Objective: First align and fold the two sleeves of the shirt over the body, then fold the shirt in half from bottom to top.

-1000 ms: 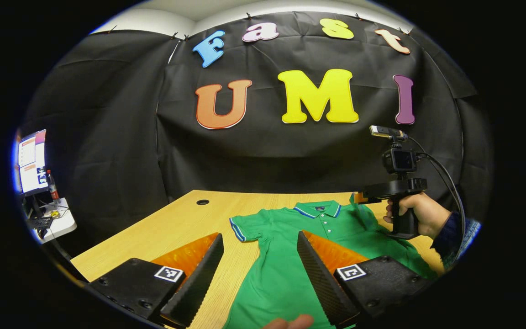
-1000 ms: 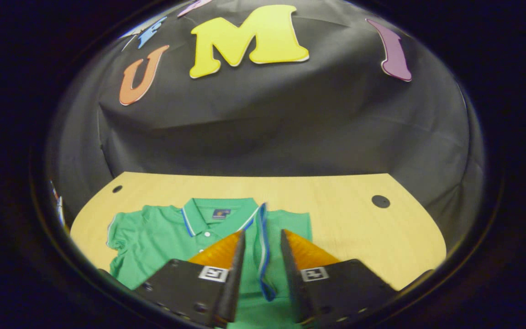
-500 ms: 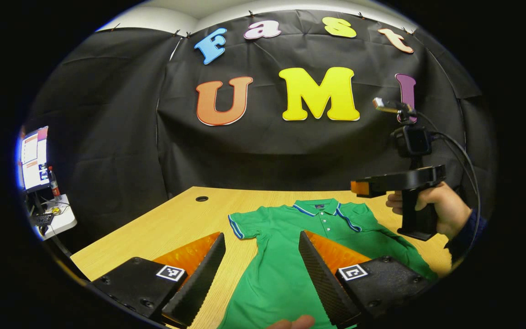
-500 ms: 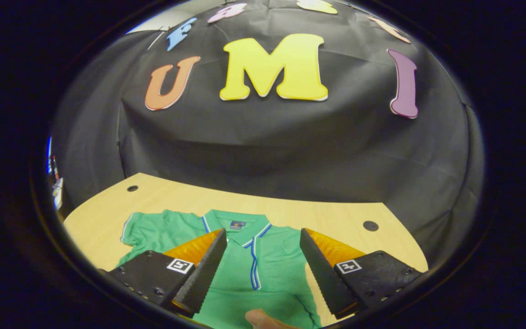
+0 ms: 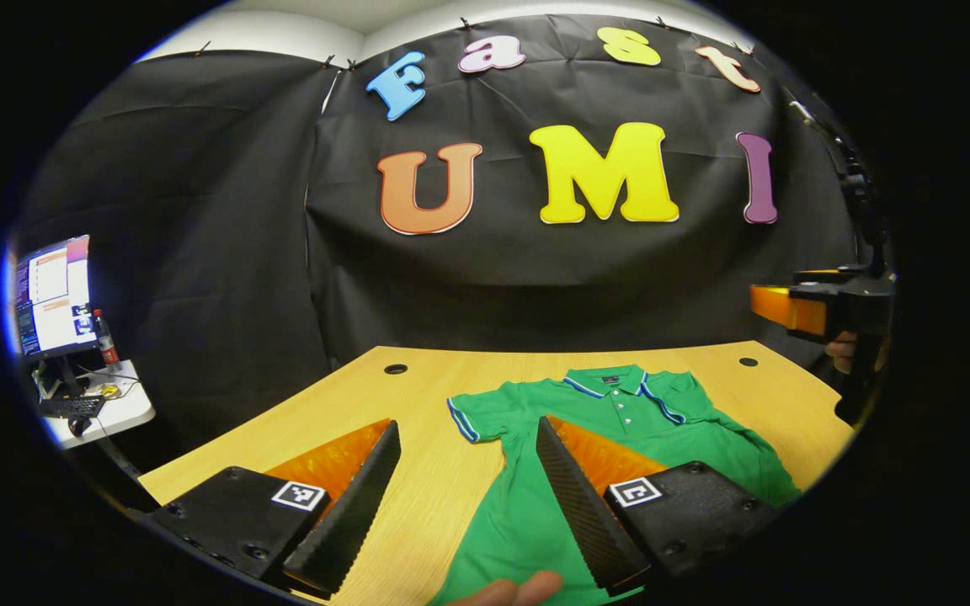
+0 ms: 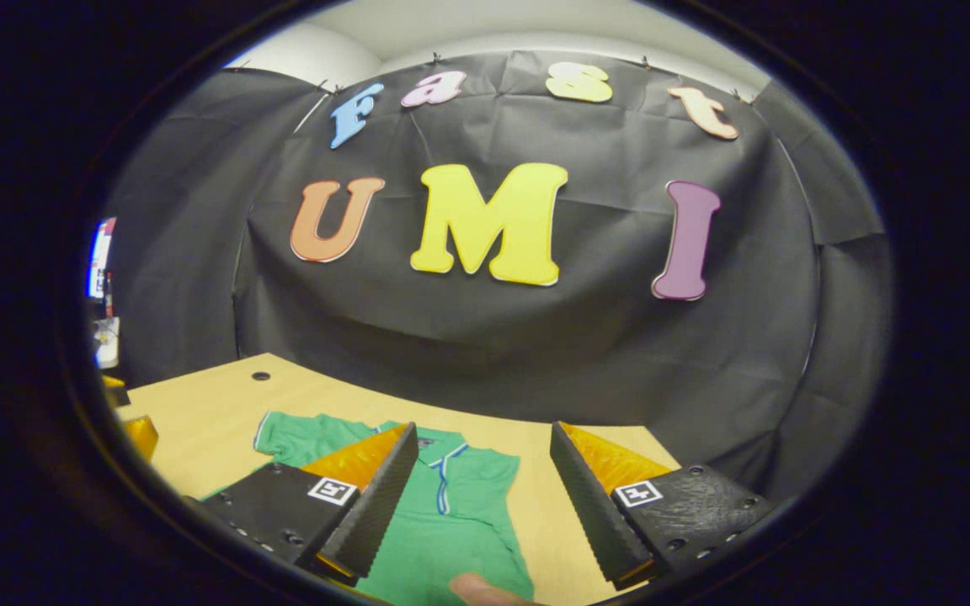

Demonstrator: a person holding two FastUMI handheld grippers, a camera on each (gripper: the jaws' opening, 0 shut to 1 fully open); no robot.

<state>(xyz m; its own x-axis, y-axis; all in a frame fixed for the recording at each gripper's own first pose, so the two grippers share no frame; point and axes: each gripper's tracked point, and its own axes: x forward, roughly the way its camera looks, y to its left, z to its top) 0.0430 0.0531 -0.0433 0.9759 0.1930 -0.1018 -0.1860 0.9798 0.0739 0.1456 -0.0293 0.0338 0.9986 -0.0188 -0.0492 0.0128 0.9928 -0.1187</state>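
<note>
The green polo shirt [image 5: 620, 438] lies flat on the wooden table [image 5: 350, 404], collar toward the booth wall. One sleeve already looks folded over the body, its blue-striped cuff [image 5: 662, 404] beside the placket; the other sleeve [image 5: 477, 417] lies spread out at the shirt's 9 o'clock, so the sleeve step seems half done.

The left gripper [image 5: 468, 497] hovers with fingers spread, gripping nothing, the spread sleeve at its 12 o'clock. Next it should drop, pinch that cuff and carry it across.

The right gripper [image 6: 481, 497] is also spread wide and empty, raised, the shirt [image 6: 451, 522] between its fingers toward 11 o'clock.
</note>
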